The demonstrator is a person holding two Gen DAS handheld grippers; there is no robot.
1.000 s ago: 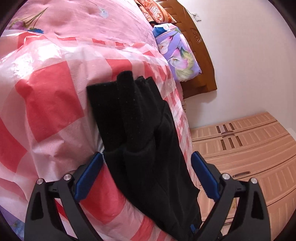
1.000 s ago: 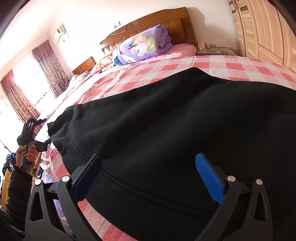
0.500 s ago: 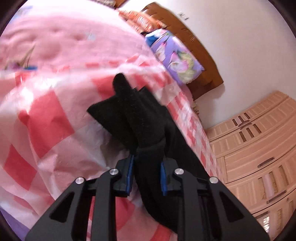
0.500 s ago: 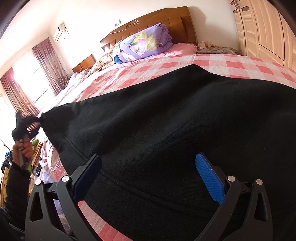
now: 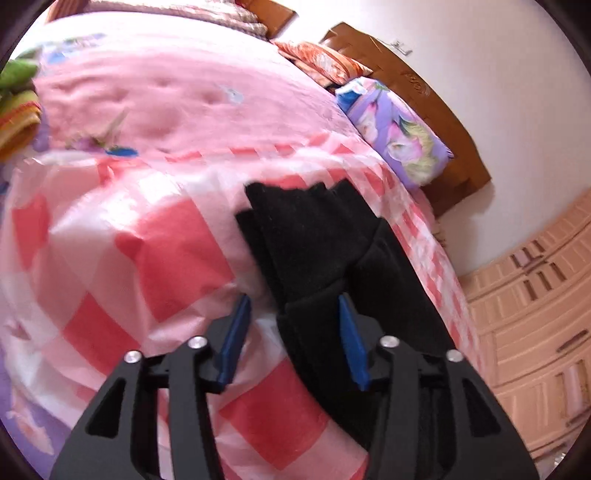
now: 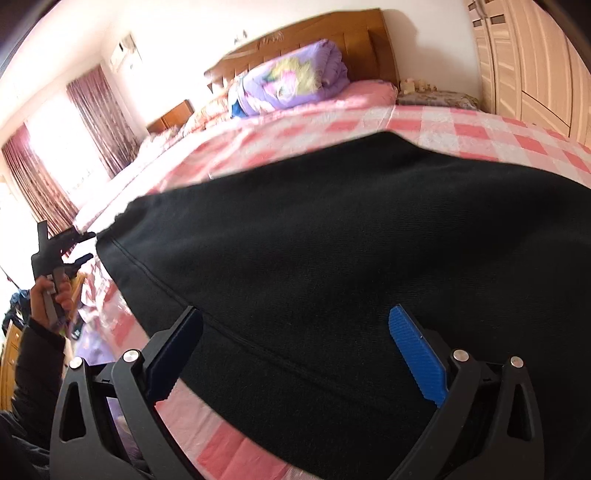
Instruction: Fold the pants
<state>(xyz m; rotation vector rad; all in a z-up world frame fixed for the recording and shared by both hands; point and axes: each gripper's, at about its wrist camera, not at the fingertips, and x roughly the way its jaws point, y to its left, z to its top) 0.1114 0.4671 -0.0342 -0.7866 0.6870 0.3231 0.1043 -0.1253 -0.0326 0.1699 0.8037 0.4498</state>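
With both tools parted, pants show no label.

Pants lie on the bed, stretched lengthwise. Left gripper at the leg-end; cloth sits between its parted fingers. Right gripper over the opposite end, fingers apart above the cloth. Pillow behind, against the headboard. Wardrobe right of bed.

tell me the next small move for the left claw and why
Probably close the left claw on the pants: its jaws stand apart with the bunched black end between them, nothing pinched. The right claw is open too, over fabric lying flat on the checked cover.
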